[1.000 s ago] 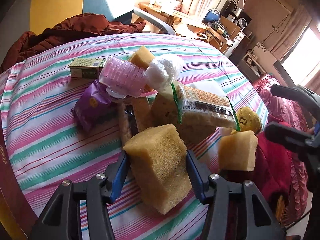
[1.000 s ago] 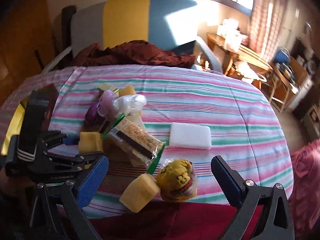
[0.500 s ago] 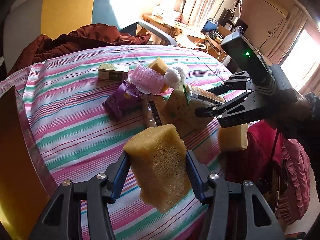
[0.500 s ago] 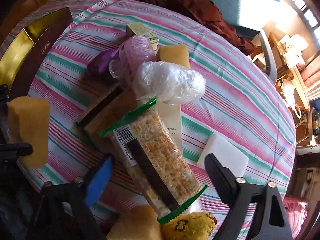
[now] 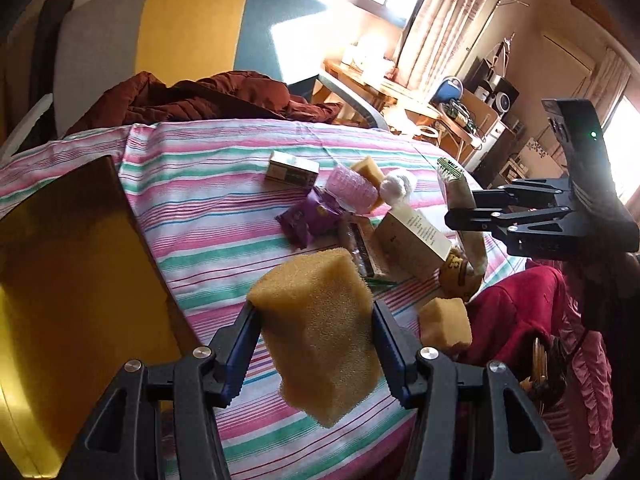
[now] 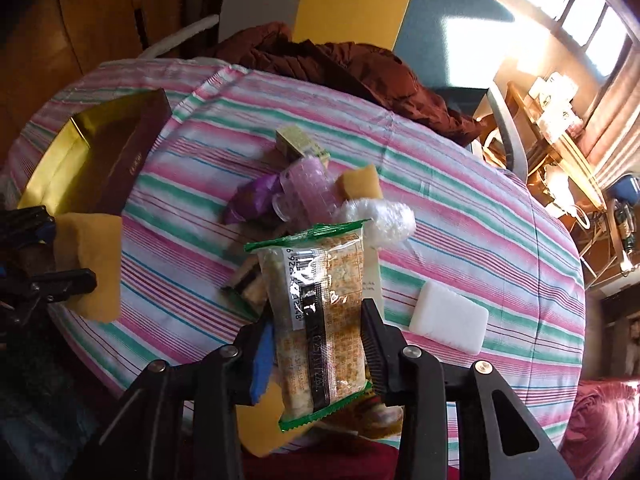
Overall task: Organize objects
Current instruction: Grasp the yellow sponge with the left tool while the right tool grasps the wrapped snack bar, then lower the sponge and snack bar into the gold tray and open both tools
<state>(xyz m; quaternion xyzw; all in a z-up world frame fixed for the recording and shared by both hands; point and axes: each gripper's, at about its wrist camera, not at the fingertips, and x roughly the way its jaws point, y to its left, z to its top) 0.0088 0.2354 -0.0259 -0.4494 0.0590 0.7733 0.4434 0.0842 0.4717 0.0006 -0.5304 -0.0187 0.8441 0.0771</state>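
Note:
My left gripper (image 5: 314, 320) is shut on a big yellow sponge (image 5: 320, 332) and holds it above the near edge of the striped tablecloth (image 5: 208, 208). The same sponge (image 6: 92, 256) shows at the left of the right wrist view. My right gripper (image 6: 318, 320) has its jaws closing on a clear cracker packet with green ends (image 6: 316, 280). Both pads press its sides, and the packet stands tipped up off the pile. From the left wrist view the right gripper (image 5: 456, 216) reaches in from the right with the packet (image 5: 452, 176) upright in it.
An open box with a gold lining (image 5: 72, 280) sits at the table's left. The pile holds a small green box (image 5: 292, 168), pink roller (image 5: 352, 188), purple packet (image 5: 308, 216), white plastic wad (image 5: 398, 188) and small sponge (image 5: 444, 322). A white block (image 6: 448, 320) lies apart. A chair with a brown jacket (image 5: 208, 96) stands behind.
The right gripper moved over the pile and closed from wide open onto the cracker packet, tipping it up. The left gripper drew back and leftward with its sponge, bringing the gold box into view.

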